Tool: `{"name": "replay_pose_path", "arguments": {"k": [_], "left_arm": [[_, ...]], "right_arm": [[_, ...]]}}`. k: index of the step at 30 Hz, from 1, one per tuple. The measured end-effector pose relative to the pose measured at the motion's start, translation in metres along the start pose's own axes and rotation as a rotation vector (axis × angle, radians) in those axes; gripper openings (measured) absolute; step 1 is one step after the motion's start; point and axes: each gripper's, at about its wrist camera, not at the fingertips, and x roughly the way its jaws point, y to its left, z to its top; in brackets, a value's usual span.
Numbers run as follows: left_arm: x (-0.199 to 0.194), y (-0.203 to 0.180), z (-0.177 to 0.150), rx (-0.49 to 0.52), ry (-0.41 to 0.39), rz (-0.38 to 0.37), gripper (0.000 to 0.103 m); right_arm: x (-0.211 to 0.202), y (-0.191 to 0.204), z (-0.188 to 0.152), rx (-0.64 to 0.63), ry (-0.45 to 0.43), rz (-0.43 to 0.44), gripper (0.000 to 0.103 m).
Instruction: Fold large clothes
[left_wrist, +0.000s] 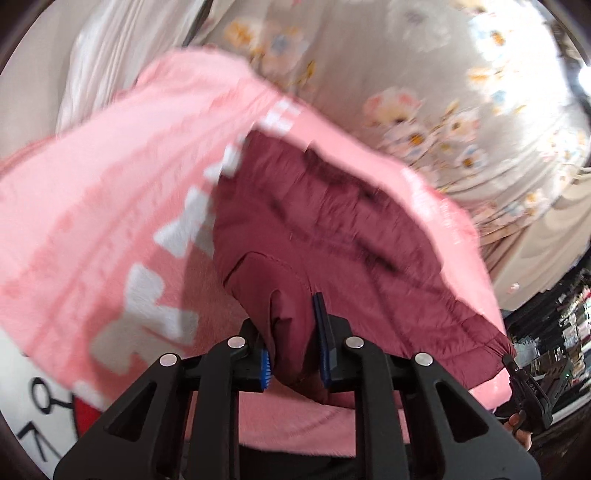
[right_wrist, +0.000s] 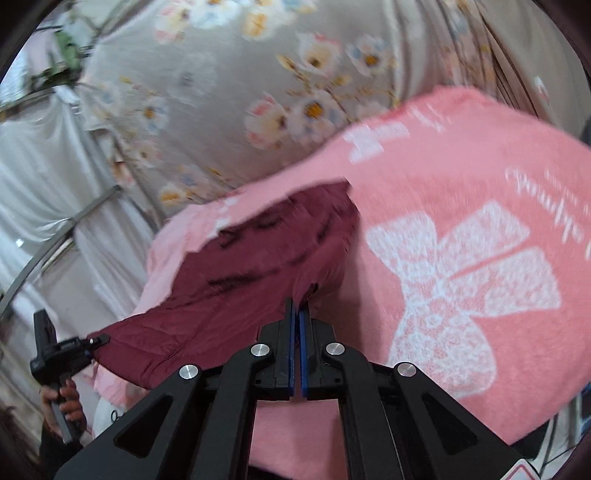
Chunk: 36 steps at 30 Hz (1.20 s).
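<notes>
Left claw (left_wrist: 293, 354) pinching maroon jacket (left_wrist: 332, 236); right claw (right_wrist: 297, 332) too; bow-print pink blanket (right_wrist: 461, 266) only right view.

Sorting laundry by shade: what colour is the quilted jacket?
Dark maroon jacket, clearest in the left wrist view.

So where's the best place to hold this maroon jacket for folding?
By its near edge, as now: the left gripper and right gripper each pinch a bunch of the maroon jacket from the near side, spread apart so it hangs open over the pink blanket.
</notes>
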Motion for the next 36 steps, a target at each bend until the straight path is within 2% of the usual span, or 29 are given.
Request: {"name": "replay_pose_path", "arguments": {"k": [2, 6, 10, 14, 16, 20, 27, 32, 36], "left_arm": [[-0.029, -0.008, 0.007, 0.008, -0.054, -0.024, 0.018], [-0.073, -0.03, 0.037, 0.043, -0.195, -0.066, 0.018], [-0.062, -0.04, 0.076, 0.074, -0.243, -0.065, 0.018], [-0.007, -0.04, 0.118, 0.1, -0.205, -0.002, 0.019], [0.036, -0.038, 0.137, 0.107, -0.166, 0.054, 0.019], [0.107, -0.026, 0.16, 0.107, -0.103, 0.135, 0.019], [0.219, -0.008, 0.174, 0.11, 0.016, 0.237, 0.021], [0.274, 0.009, 0.169, 0.072, 0.079, 0.276, 0.024], [0.298, 0.015, 0.161, 0.078, 0.096, 0.289, 0.027]], "right_arm": [[-0.031, 0.019, 0.013, -0.051, -0.06, 0.028, 0.002], [-0.064, 0.048, 0.051, -0.111, -0.189, 0.071, 0.001], [-0.041, 0.055, 0.097, -0.111, -0.247, 0.112, 0.001], [0.029, 0.051, 0.139, -0.089, -0.226, 0.062, 0.001], [0.079, 0.042, 0.159, -0.06, -0.19, 0.027, 0.001], [0.153, 0.026, 0.177, -0.012, -0.131, -0.031, 0.001], [0.253, -0.01, 0.178, 0.055, -0.016, -0.128, 0.001], [0.299, -0.038, 0.161, 0.105, 0.068, -0.171, 0.001], [0.324, -0.056, 0.146, 0.136, 0.126, -0.196, 0.001]]}}
